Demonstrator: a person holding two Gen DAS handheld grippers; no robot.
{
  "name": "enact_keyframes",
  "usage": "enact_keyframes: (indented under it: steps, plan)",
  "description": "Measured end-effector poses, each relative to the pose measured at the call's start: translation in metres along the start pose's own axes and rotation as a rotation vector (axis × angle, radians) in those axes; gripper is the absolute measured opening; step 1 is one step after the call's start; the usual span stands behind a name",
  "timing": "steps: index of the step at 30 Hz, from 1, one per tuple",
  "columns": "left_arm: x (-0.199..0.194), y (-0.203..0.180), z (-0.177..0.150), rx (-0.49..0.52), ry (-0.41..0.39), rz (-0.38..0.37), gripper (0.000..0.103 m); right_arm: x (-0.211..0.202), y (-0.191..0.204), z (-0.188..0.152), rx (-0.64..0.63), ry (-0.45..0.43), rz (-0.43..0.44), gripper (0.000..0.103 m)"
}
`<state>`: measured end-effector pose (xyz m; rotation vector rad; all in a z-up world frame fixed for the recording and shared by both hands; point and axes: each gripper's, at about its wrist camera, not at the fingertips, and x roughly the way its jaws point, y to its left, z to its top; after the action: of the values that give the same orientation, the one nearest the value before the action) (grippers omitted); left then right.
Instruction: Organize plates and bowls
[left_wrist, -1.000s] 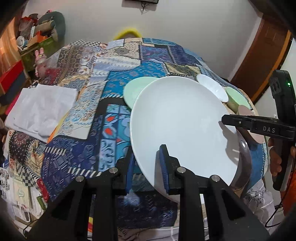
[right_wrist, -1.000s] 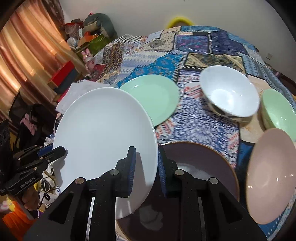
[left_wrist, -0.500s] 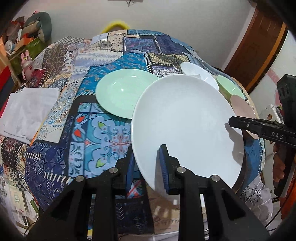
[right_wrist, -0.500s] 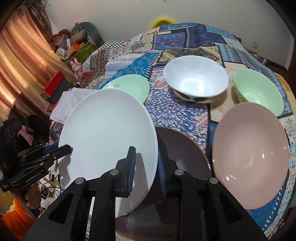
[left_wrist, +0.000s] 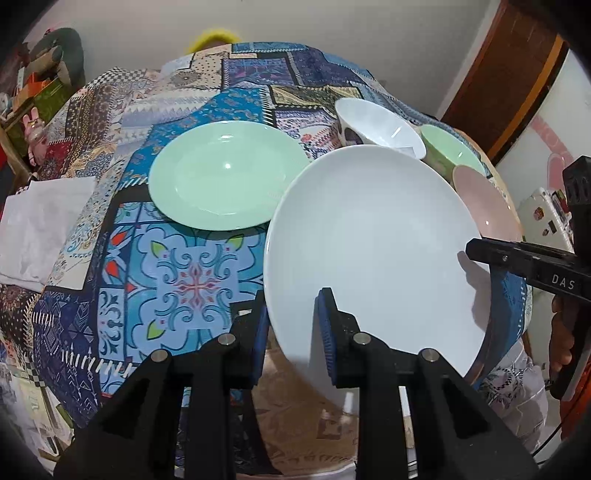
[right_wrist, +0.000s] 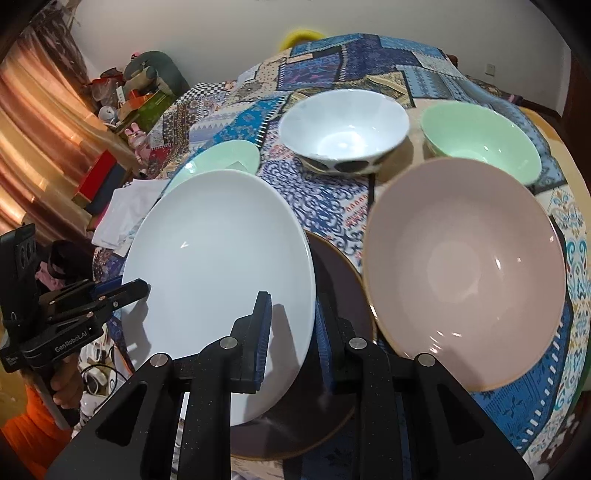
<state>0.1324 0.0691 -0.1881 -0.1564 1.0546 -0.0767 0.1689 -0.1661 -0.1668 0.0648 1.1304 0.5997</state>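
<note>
A large white plate (left_wrist: 373, 251) (right_wrist: 218, 273) is held above the table's near edge, tilted. My left gripper (left_wrist: 291, 314) is shut on its near-left rim. My right gripper (right_wrist: 291, 321) is shut on its right rim and shows from the side in the left wrist view (left_wrist: 480, 251). A dark brown plate (right_wrist: 336, 280) lies under the white plate. A green plate (left_wrist: 225, 177) lies flat on the patchwork cloth. A white bowl (right_wrist: 343, 129), a green bowl (right_wrist: 480, 140) and a pink bowl (right_wrist: 465, 273) stand to the right.
The patchwork tablecloth (left_wrist: 173, 273) covers a round table. Folded white paper (left_wrist: 40, 225) lies at its left edge. Cluttered shelves and orange curtains (right_wrist: 44, 122) stand beyond the left side. A brown door (left_wrist: 517, 70) is at the far right.
Both grippers have carried the white plate forward and to the right over the table. The green plate and the bowls now appear closer. Both grips stay shut.
</note>
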Motion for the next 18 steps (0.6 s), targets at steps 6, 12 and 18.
enact_keyframes:
  steps: [6,12,18]
  plan:
    - [0.009,-0.01,0.0,0.023,0.028,0.002,0.026,0.001,-0.01,-0.008,0.03,0.016,0.003,0.022]
    - [0.015,-0.017,0.001,0.043,0.041,0.01,0.026,0.001,-0.017,-0.014,0.045,0.027,0.003,0.022]
    - [0.021,-0.022,0.0,0.073,0.052,0.03,0.026,0.0,-0.022,-0.02,0.059,0.035,0.012,0.022]
